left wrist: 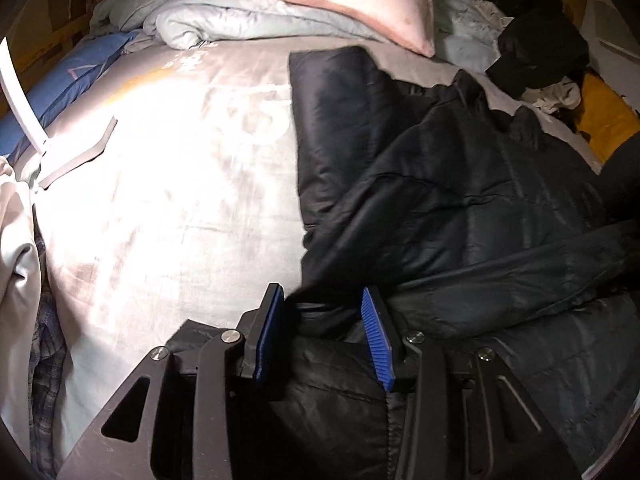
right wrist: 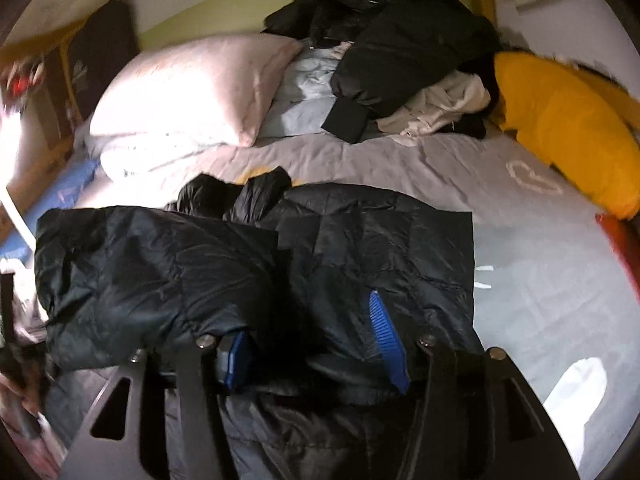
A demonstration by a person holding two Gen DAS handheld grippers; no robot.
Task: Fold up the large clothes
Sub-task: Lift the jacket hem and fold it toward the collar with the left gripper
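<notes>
A large black quilted puffer jacket [left wrist: 460, 208] lies on the pale grey bed sheet [left wrist: 168, 200], partly folded, one sleeve laid over its body. In the right wrist view the jacket [right wrist: 360, 248] spreads across the middle of the bed. My left gripper [left wrist: 324, 304] has its blue pads apart, with a fold of the jacket's lower edge between them. My right gripper [right wrist: 308, 320] is also wide apart over the jacket's hem, and the cloth bulges over its left pad [right wrist: 236, 356].
A pink pillow [right wrist: 192, 92] and folded pale quilt [left wrist: 248, 20] lie at the head of the bed. A heap of black and white clothes [right wrist: 400, 48] and a yellow cushion [right wrist: 568, 120] lie at the far right. A white strap [left wrist: 20, 100] and plaid cloth [left wrist: 44, 360] lie left.
</notes>
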